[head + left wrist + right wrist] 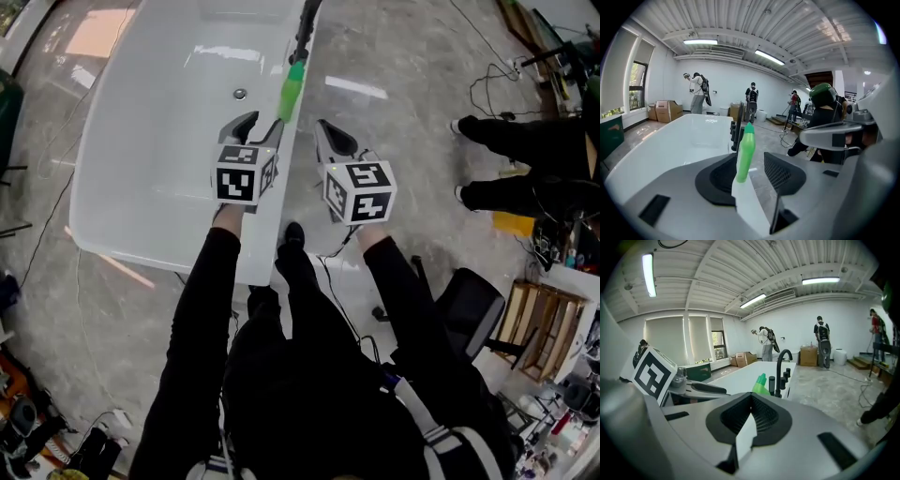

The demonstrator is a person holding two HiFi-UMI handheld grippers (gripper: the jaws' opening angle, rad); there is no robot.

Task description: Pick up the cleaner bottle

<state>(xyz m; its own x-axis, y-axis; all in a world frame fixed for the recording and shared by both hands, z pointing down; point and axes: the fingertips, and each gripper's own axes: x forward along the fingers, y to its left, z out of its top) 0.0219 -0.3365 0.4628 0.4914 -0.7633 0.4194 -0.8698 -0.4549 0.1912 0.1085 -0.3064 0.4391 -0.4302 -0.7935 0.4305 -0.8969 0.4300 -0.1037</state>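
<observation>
**Two grippers at the tub rim: left gripper (260,129) gaping at the cleaner bottle (292,89), right gripper (335,141) pinched tight**

Starting on the left, the white bathtub (141,159) is filling that side of the head view, with its drain (240,94) sitting out in the basin. Moving across, the left gripper is hovering at the tub's right-hand rim with its marker cube (246,174) facing up. Its own view is showing the jaws spread well apart, and the cleaner bottle is lining up right in the gap.

The bottle is green and is standing upright on the rim, cap on top. Its base is hiding behind the gripper's body. A gap is showing between the bottle and the right pad (783,172), but whether the other pad is touching it I cannot tell. Just beyond the bottle, the black faucet (305,28) is rising from the same rim.

Next over, the right gripper is hanging just off the tub's edge, above the grey floor (412,56). Its view is showing both pads pressed together with nothing between them. The bottle's green top is peeking over them, just beside the faucet.

Far right, a person's dark legs (525,155) are standing on the floor. A black chair (469,300) and a wooden crate (539,323) are sitting lower down.
</observation>
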